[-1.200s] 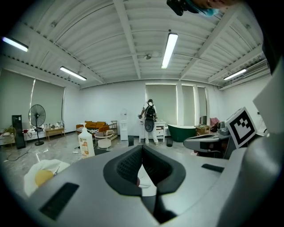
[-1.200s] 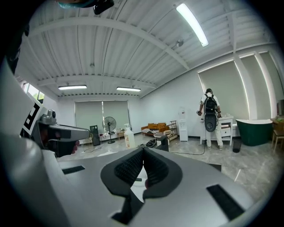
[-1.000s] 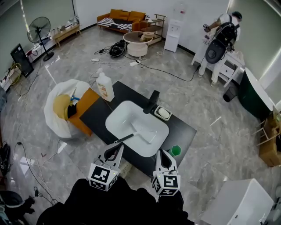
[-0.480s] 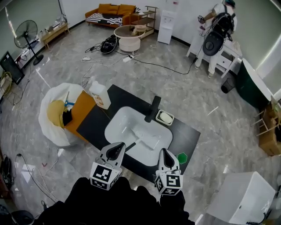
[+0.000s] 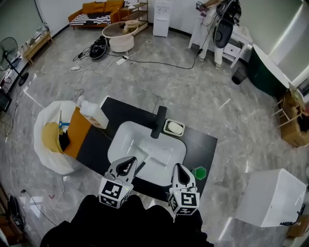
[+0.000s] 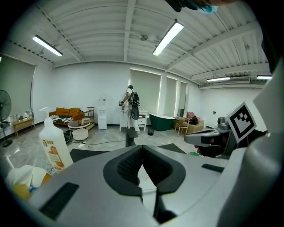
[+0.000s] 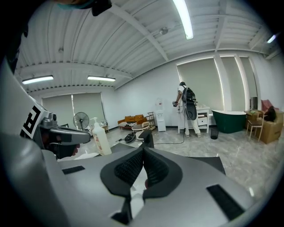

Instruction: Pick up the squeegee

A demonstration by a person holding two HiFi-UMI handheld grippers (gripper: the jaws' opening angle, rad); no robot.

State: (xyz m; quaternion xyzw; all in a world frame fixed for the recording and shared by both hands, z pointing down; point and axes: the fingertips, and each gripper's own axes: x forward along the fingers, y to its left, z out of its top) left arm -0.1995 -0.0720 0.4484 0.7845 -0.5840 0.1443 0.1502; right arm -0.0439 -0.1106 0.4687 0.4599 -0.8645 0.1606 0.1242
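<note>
Room: large and open, white walls, strip lights (image 6: 168, 37) on a ribbed ceiling; sofa (image 5: 94, 10), round table (image 5: 118, 36) and a person (image 5: 215, 17) standing well beyond both grippers, dark green tub (image 5: 265, 72) far off to the right.
Floor (image 5: 203, 101): grey marbled tile, glossy, cables trailing across it far ahead.
Counter (image 5: 203, 144): black, set at a slant, directly in front of and under both grippers.
White box (image 5: 270, 198): on the floor, well to the right of the right gripper.
Bag (image 5: 46, 120): white, yellow contents, left of the left gripper, touching an orange board (image 5: 77, 132) at the counter's end.
Sink (image 5: 123, 135): white basin sunk in the counter, just ahead of both gripper tips.
Left gripper (image 5: 126, 166): over the sink's near edge, pads pressed together, nothing between them.
Right gripper (image 5: 179, 172): beside the left one, at the sink's near right corner, pads likewise together and empty.
Squeegee (image 5: 145, 159): lying in the sink, dark handle end just beside the left gripper's tip, pale blade farther in.
Bottle (image 5: 91, 116): on the counter ahead and left of the left gripper.
Faucet (image 5: 157, 121): black, at the sink's far rim.
Soap dish (image 5: 174, 128): just right of the faucet.
Green hexagon (image 5: 199, 172): on the counter, just right of the right gripper.
</note>
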